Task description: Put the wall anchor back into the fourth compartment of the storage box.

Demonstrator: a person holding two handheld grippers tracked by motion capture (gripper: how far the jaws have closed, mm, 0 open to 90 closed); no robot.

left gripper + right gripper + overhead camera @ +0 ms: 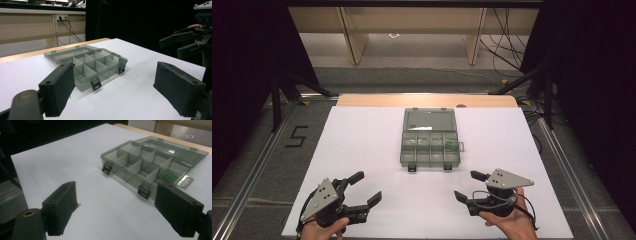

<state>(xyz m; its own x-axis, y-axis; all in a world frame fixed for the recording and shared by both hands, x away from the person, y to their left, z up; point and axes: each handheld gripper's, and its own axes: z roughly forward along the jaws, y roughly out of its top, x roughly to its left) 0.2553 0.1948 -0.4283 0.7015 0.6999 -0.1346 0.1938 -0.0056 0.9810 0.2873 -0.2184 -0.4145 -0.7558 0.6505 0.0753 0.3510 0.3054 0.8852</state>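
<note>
Compartments and lid both lie open on the organizer box point(430, 138), which sits mid-tabletop point(362, 145), ahead of me and between my two hands. My left hand-held gripper point(364, 192) hovers near the front left edge with its jaws spread wide, grasping nothing; my right hand-held gripper point(468, 185) is likewise released at the front right. A small green piece point(449, 144) rests in a right-hand compartment. I judge the box light, thin-walled and stiff, its smooth plastic prone to sliding on the white sheet. I'd steady one front corner beside the black latches point(144, 192) and take the lid point(429, 119) by its far edge, gently, since the hinge looks fragile.
</note>
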